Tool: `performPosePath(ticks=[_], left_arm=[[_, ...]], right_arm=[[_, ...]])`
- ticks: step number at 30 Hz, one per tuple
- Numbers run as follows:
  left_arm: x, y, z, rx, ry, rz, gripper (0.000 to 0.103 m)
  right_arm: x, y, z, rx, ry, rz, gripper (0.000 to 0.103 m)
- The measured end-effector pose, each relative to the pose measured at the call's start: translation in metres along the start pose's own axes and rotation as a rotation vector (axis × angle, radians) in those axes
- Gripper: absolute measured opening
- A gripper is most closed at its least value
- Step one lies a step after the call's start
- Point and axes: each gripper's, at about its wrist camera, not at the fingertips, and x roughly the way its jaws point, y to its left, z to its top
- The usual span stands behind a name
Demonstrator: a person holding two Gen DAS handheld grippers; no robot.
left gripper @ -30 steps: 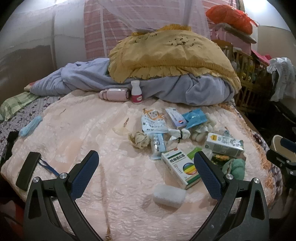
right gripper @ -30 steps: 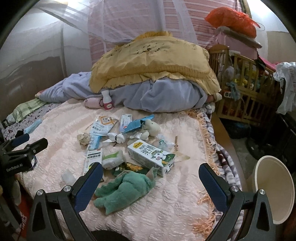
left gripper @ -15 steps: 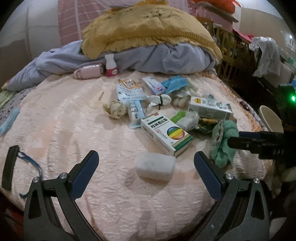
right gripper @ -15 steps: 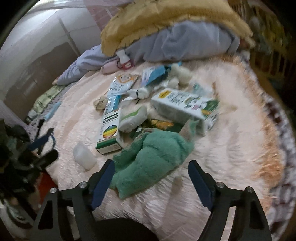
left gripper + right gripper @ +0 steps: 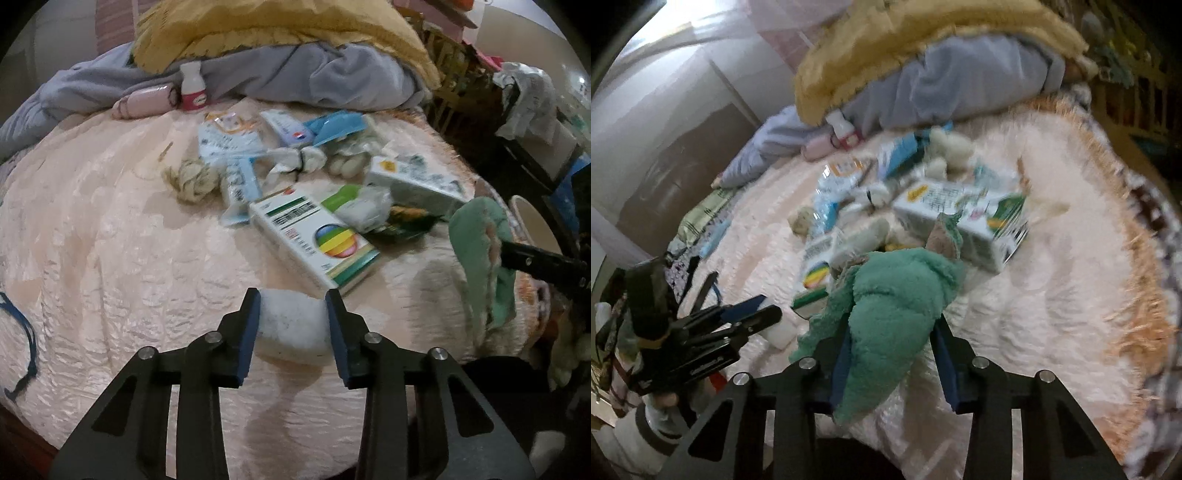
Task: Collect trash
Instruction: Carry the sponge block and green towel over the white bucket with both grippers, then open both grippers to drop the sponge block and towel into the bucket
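Fuzzy green cloth (image 5: 901, 306), seemingly clamped in tongs (image 5: 892, 354)

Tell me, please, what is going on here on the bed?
A person holding a gripper in each hand is clearing litter off the pink bedspread. The left gripper has just closed on a white foam block; the right gripper has closed around a green fuzzy cloth. Boxes and wrappers lie beyond them.
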Motion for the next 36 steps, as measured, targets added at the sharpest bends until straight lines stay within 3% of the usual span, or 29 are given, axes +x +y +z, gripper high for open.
performPosePath(ticks=[8, 16, 20, 27, 32, 36], left_arm=[[-0.028, -0.059, 0.035, 0.078, -0.037, -0.126, 0.033], [-0.017, -0.172, 0.075, 0.211, -0.020, -0.302, 0.034], [0.000, -0.239, 0.094, 0.275, 0.006, -0.378, 0.036], [0.039, -0.339, 0.121, 0.307, 0.061, -0.522, 0.042], [0.076, -0.390, 0.129, 0.303, 0.096, -0.558, 0.050], [0.097, -0.408, 0.128, 0.290, 0.131, -0.568, 0.056]], right_arm=[[-0.071, -0.031, -0.003, 0.022, -0.114, -0.100, 0.039], [-0.155, -0.116, -0.017, 0.150, -0.212, -0.333, 0.039], [-0.195, -0.169, -0.025, 0.218, -0.242, -0.495, 0.039], [-0.226, -0.240, -0.035, 0.303, -0.244, -0.683, 0.040], [-0.235, -0.269, -0.042, 0.338, -0.248, -0.753, 0.040], [-0.240, -0.280, -0.045, 0.371, -0.264, -0.754, 0.046]])
